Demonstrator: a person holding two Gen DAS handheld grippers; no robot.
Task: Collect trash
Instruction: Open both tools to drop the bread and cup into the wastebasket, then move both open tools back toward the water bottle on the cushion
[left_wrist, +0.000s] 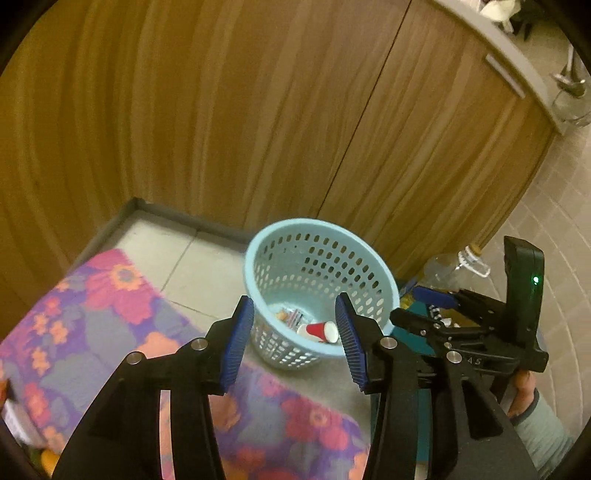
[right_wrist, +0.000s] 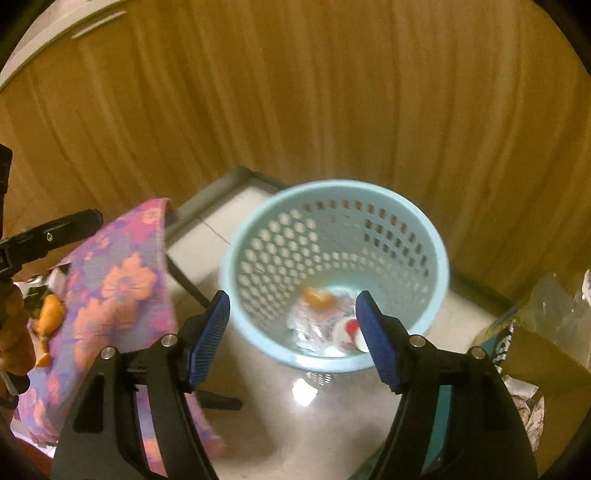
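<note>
A pale blue perforated basket stands on the tiled floor beside a wooden cabinet. At its bottom lie a red and white paper cup, an orange scrap and a crumpled wrapper. My left gripper hangs above the basket's near rim, open, with nothing between its blue pads. My right gripper is also open and empty over the basket's near side. In the left wrist view the right gripper's black body shows at the right.
A floral purple and pink cloth covers a surface at the left, with orange peel on it. A clear bottle and a cardboard box stand right of the basket. The wooden cabinet rises behind.
</note>
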